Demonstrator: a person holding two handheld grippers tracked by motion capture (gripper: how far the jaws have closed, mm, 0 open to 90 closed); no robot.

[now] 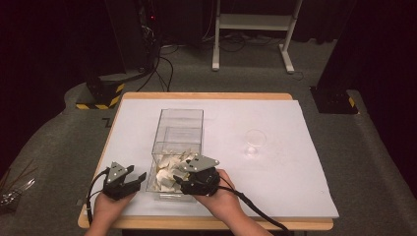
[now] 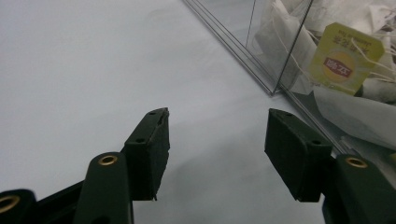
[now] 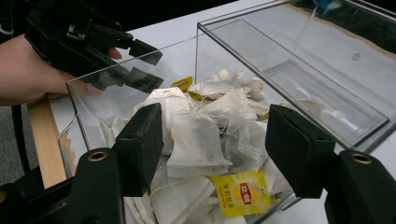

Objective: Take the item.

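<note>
A heap of tea bags is seen at the lower centre of the right gripper view, inside a clear plastic box. The right gripper is held above them, jaws apart, nothing clamped. At lower left of the high view, the left gripper is held open beside the box.

A wooden-edged table carries a white sheet. On the sheet stands a clear box of tea bags, just right of the left fingers. A clear cup stands well right of the box.
</note>
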